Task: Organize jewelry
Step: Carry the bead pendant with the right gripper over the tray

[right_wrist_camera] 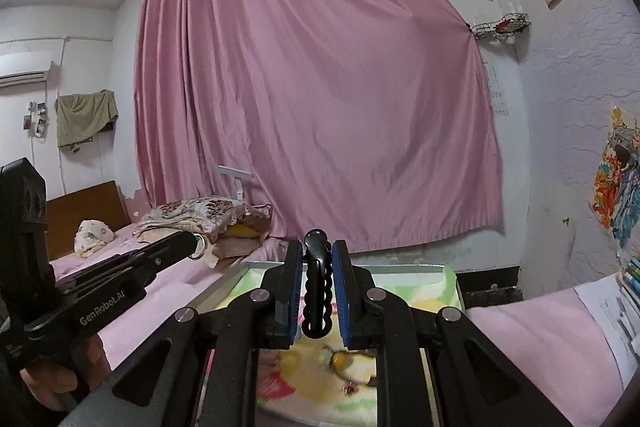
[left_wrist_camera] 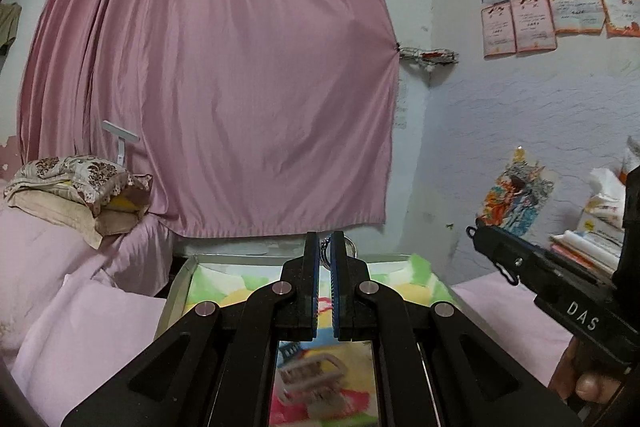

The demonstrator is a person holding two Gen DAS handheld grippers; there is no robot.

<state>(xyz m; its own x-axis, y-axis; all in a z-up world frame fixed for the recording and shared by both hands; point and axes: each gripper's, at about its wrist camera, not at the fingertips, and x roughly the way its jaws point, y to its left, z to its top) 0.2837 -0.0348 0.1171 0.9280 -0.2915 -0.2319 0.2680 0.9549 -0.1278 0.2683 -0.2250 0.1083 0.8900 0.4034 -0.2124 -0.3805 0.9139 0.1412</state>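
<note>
My left gripper (left_wrist_camera: 325, 241) is shut on a small metal ring (left_wrist_camera: 349, 247), which hangs from its tips; the same ring (right_wrist_camera: 200, 245) shows in the right wrist view at the end of the left gripper (right_wrist_camera: 188, 241). My right gripper (right_wrist_camera: 316, 247) is shut on a black wavy hair clip (right_wrist_camera: 317, 291) held upright between the blue pads. Both grippers hover above a shallow tray (right_wrist_camera: 400, 268) lined with a pastel cloth. A beige claw clip (left_wrist_camera: 312, 375) lies blurred in the tray. A yellow trinket (right_wrist_camera: 340, 361) and a tiny red piece (right_wrist_camera: 350, 389) lie there too.
The tray (left_wrist_camera: 188, 267) rests on a bed with a pink sheet (left_wrist_camera: 80, 327). Folded pillows (left_wrist_camera: 80, 187) are stacked at the left. A pink curtain (left_wrist_camera: 220, 87) covers the wall behind. Books and a tissue box (left_wrist_camera: 600, 219) stand at the right. A hand (left_wrist_camera: 588, 383) holds the right gripper (left_wrist_camera: 476, 231).
</note>
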